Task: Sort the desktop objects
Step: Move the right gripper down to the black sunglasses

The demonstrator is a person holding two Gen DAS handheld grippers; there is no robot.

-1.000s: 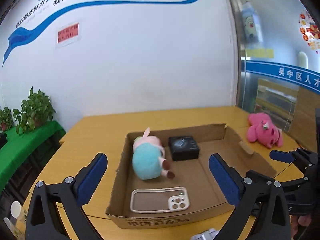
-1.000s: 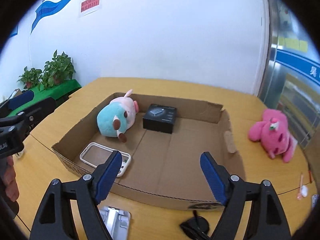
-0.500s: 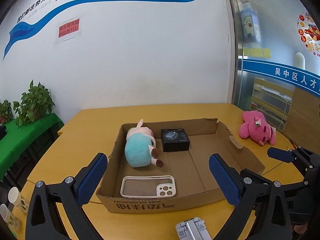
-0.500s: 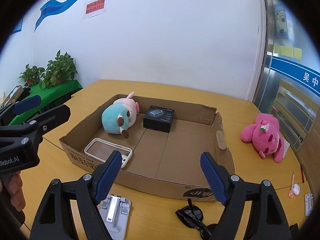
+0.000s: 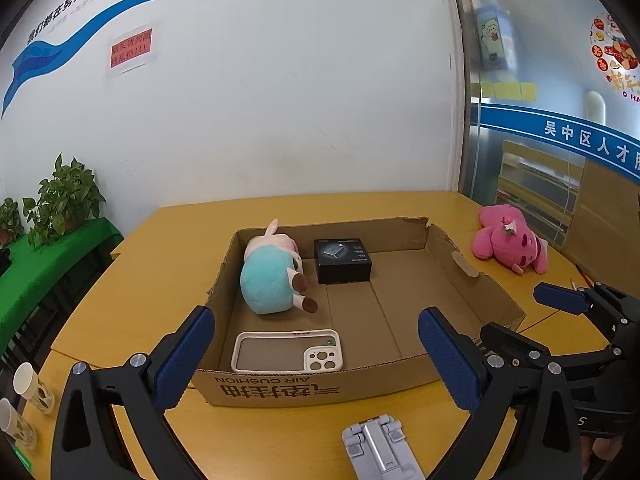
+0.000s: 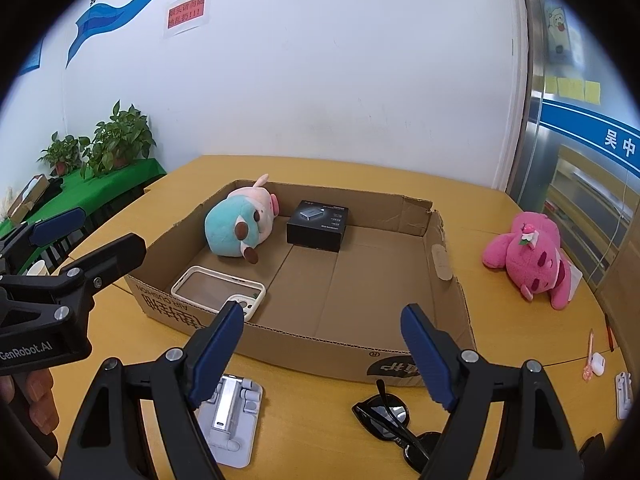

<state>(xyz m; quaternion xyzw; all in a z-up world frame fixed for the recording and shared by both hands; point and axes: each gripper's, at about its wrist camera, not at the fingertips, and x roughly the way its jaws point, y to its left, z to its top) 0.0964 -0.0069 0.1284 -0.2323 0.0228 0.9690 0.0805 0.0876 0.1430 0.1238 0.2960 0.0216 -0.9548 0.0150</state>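
A shallow cardboard box [image 5: 460,264] [image 6: 444,280] lies on the yellow table. Inside it lie a teal-and-pink plush [image 5: 270,276] [image 6: 236,226], a black box [image 5: 342,260] [image 6: 318,226] and a clear phone case [image 5: 286,350] [image 6: 216,288]. Outside the box lie a pink plush [image 5: 506,240] [image 6: 532,256], a grey phone stand [image 5: 380,450] [image 6: 230,416] and black sunglasses [image 6: 396,420]. My left gripper [image 5: 316,356] is open and empty in front of the box. My right gripper [image 6: 320,352] is open and empty, above the stand and sunglasses.
Small white and pink items [image 6: 596,364] lie at the table's right edge. Paper cups [image 5: 28,388] stand at the left edge. Potted plants [image 6: 116,140] sit on a green table beyond. A white wall stands behind the table.
Both grippers have drawn back from the box and risen. The phone stand and sunglasses have come into view. Both stay open.
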